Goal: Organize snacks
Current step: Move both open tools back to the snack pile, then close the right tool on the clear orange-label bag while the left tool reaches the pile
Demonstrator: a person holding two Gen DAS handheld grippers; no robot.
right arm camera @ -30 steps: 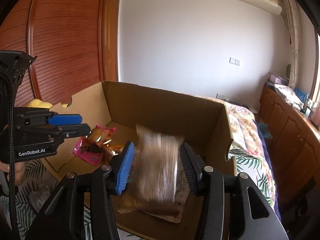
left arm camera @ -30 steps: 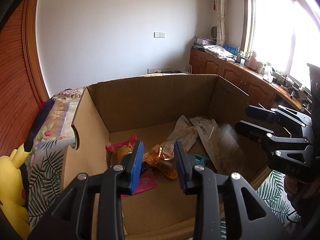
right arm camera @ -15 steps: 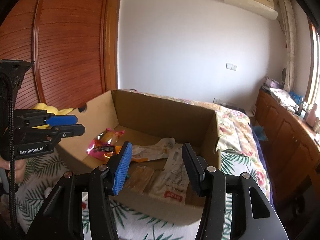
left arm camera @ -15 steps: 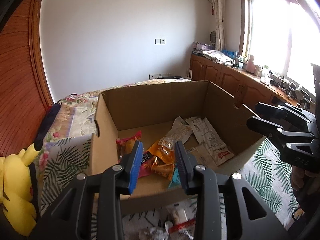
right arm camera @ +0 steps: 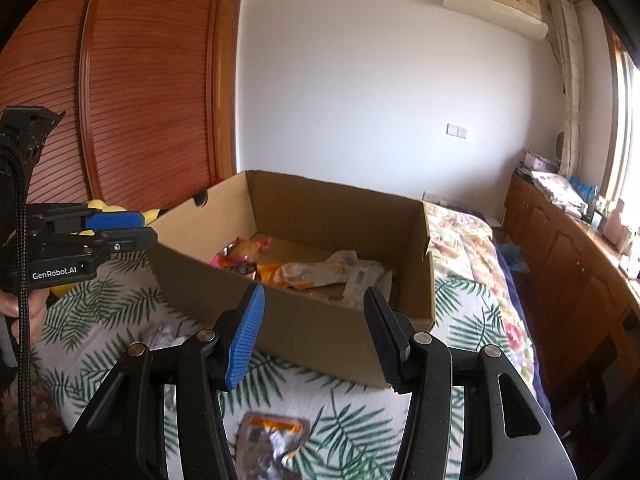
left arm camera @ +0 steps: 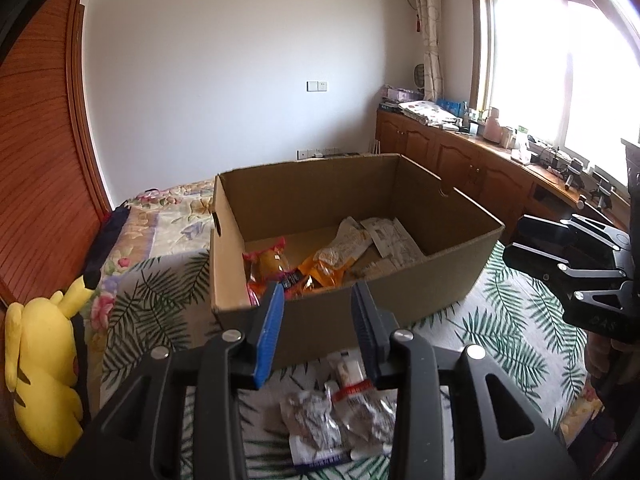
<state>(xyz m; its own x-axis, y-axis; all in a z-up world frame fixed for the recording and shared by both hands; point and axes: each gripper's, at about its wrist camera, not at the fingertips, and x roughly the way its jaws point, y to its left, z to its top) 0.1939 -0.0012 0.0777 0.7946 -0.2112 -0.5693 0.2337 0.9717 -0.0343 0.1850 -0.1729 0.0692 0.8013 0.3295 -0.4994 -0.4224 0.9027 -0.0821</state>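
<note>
In the left wrist view, the left hand-held gripper [left arm camera: 316, 330] sits at the lower centre with its jaws spread and nothing between them, above loose snack packets [left arm camera: 334, 424] on the leaf-print bed [left arm camera: 504, 320]; beyond it at mid-frame stands the cardboard box [left arm camera: 360, 304] holding snack bags [left arm camera: 316, 264], with a yellow plush toy [left arm camera: 42, 376] at the lower left. In the right wrist view, the right hand-held gripper [right arm camera: 314, 336] is likewise spread and empty at the lower centre, a silver and orange packet [right arm camera: 272, 436] lies on the bed below it, the box fills mid-frame, and the left hand-held gripper enters from the left edge.
</note>
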